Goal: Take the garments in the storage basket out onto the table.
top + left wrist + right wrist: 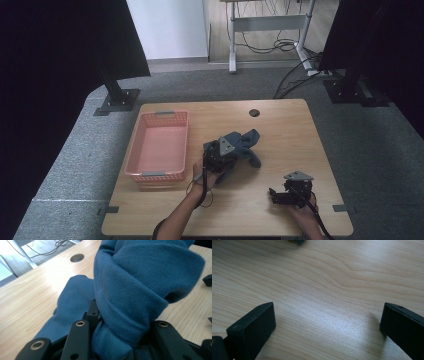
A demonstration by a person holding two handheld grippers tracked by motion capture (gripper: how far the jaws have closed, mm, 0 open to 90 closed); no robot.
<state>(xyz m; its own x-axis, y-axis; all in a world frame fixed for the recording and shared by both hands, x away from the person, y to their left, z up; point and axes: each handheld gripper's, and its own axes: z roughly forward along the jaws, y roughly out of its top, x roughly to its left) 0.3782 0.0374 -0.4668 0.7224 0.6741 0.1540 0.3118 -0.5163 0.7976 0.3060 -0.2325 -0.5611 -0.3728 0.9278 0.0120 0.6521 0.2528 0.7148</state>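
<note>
A blue knitted cloth (246, 144) lies bunched near the middle of the wooden table (285, 125). My left gripper (220, 152) is over its near end and shut on a thick fold of the cloth (130, 297), which bulges up between the jaws. My right gripper (281, 196) is low over the table's front right, pointing left. Its jaws stand wide apart with only bare wood (327, 312) between them; its gripper point is (327, 322).
A pink plastic basket (160, 145) stands on the table's left part, with nothing in it. A round cable hole (254, 112) is at the far edge. Black stands and cables are on the grey floor beyond.
</note>
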